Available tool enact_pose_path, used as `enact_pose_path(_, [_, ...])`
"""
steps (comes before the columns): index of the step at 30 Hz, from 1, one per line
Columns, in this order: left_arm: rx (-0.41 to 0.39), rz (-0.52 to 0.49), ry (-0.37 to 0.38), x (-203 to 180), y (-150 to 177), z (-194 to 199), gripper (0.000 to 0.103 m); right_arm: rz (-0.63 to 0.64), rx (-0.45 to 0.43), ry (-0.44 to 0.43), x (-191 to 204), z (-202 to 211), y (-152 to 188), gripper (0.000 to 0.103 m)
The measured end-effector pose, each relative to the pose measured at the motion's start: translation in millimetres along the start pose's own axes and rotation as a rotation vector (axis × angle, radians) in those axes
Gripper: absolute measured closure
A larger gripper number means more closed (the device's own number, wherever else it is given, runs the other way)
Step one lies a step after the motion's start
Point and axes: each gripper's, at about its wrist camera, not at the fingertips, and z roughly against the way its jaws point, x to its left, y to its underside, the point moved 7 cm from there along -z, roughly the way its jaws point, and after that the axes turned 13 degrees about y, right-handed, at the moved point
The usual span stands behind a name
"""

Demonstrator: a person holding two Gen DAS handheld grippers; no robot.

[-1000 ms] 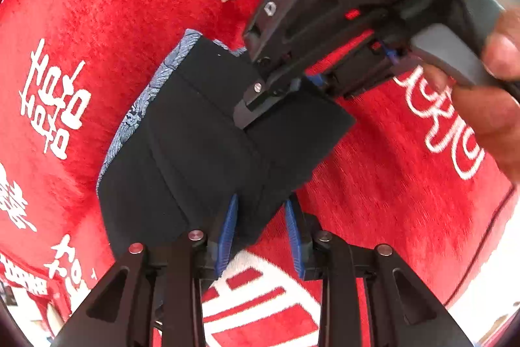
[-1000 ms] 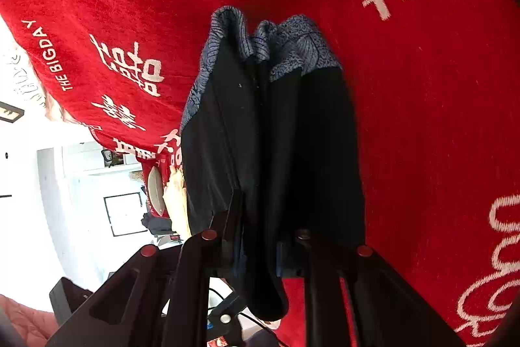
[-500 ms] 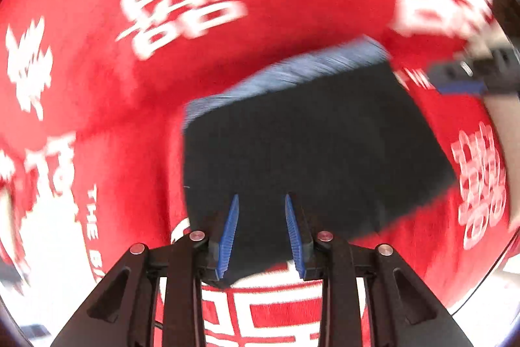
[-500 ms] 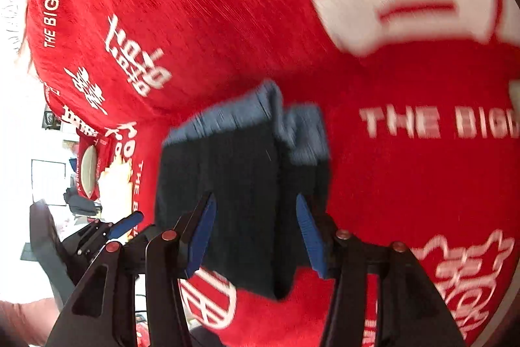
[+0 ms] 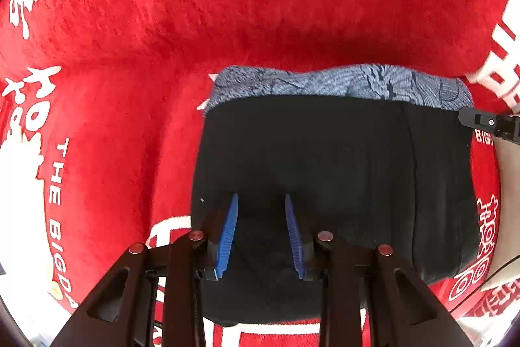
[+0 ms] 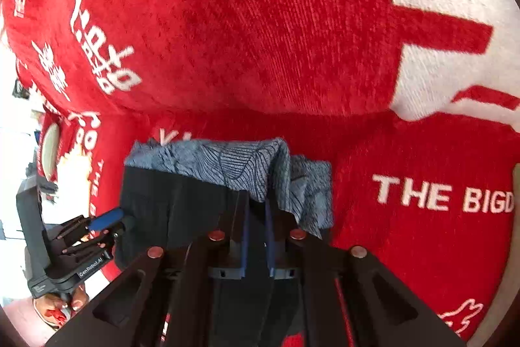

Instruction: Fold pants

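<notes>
Black folded pants [image 5: 341, 184] lie flat on the red blanket [image 5: 130, 38], under and ahead of the left gripper [image 5: 261, 220], jaws apart; right gripper [image 6: 256, 217] pinches their patterned edge.

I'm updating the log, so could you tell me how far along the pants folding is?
Mostly done: the pants lie as a compact dark rectangle on the red blanket, patterned band along the far edge. The right gripper looks clamped near that band; the left gripper hangs open over the fold. Left: release and smooth.
</notes>
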Motion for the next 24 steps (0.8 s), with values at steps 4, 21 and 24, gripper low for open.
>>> enact_pose_path(4, [0.017, -0.025, 0.026, -11, 11, -9, 0.022, 0.025, 0.044, 0.069, 0, -12, 24, 0.096])
enact_pose_path(21, [0.007, -0.027, -0.004, -8, 13, -12, 0.021, -0.085, 0.067, 0.083, -45, 22, 81, 0.024])
enact_pose_path(24, [0.002, -0.026, -0.006, -10, 15, -11, 0.021, -0.108, 0.087, 0.073, -50, 24, 96, 0.024])
